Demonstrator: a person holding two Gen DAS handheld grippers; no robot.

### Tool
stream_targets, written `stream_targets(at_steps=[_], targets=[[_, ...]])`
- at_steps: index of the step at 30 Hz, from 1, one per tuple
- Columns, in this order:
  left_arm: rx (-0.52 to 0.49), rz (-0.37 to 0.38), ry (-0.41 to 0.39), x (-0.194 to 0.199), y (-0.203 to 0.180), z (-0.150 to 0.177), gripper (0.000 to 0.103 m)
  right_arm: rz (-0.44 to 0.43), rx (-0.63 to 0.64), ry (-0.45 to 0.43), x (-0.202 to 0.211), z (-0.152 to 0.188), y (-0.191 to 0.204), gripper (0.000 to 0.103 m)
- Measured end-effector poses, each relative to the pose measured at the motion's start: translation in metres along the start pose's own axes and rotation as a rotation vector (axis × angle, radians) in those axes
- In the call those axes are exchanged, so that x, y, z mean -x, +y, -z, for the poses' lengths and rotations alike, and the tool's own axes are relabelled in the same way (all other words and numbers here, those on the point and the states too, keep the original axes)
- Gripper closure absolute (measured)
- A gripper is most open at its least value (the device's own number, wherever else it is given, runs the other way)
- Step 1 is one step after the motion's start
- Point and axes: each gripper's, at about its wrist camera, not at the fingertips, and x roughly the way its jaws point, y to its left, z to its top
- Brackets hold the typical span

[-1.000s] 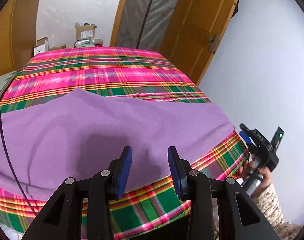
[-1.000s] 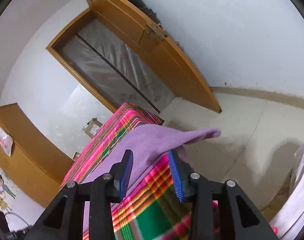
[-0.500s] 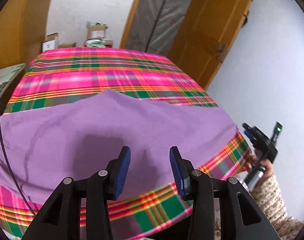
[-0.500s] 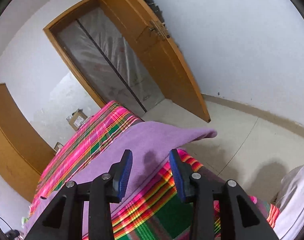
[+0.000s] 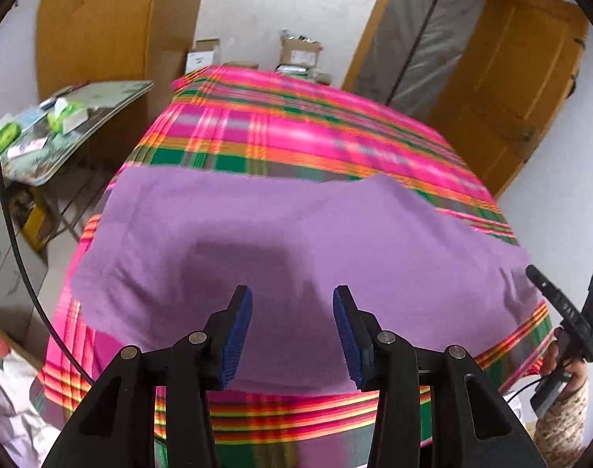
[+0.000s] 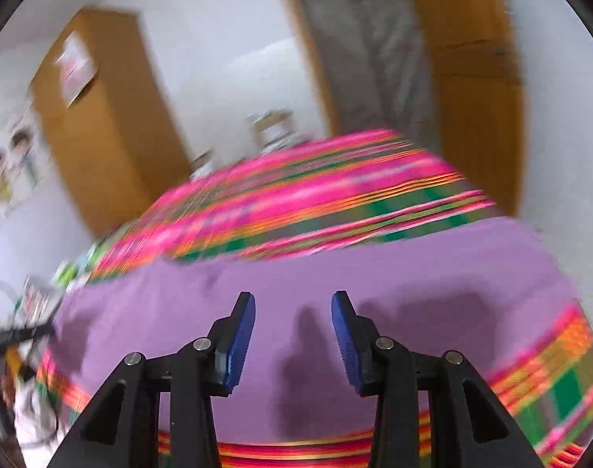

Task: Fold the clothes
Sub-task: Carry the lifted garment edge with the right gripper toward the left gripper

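Note:
A purple cloth (image 5: 296,234) lies spread flat across the near part of a bed with a pink, green and orange plaid cover (image 5: 296,124). My left gripper (image 5: 292,308) is open and empty, hovering over the cloth's near edge. My right gripper (image 6: 292,312) is open and empty too, above the same cloth (image 6: 335,280); its view is blurred by motion. The right gripper also shows in the left wrist view (image 5: 565,312) at the bed's right corner, held in a hand.
A folding table (image 5: 62,124) with small items stands left of the bed. Cardboard boxes (image 5: 296,52) sit beyond the bed's far end. A wooden door (image 5: 503,89) is at right, a wooden cabinet (image 5: 97,23) at left. White floral fabric (image 5: 7,390) lies at lower left.
Both grippers swung left. The right wrist view turned from the door and floor onto the bed and cloth. The left view now takes in the bed's left side and the folding table.

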Motion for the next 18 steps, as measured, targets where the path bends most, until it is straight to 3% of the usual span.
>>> stream_targets(at_steps=[6,10,18], targets=[[0.012,-0.031,0.041,-0.010,0.016,0.015,0.058,-0.065,0.134,0.121,-0.032,0.023,0.050,0.062],[0.020,-0.054,0.075,-0.014,0.030,0.025,0.058,-0.081,0.200,0.133,-0.036,0.021,0.071,0.062],[0.044,-0.023,0.056,-0.002,0.046,0.037,0.058,-0.165,0.303,0.164,-0.051,0.018,0.125,0.062]])
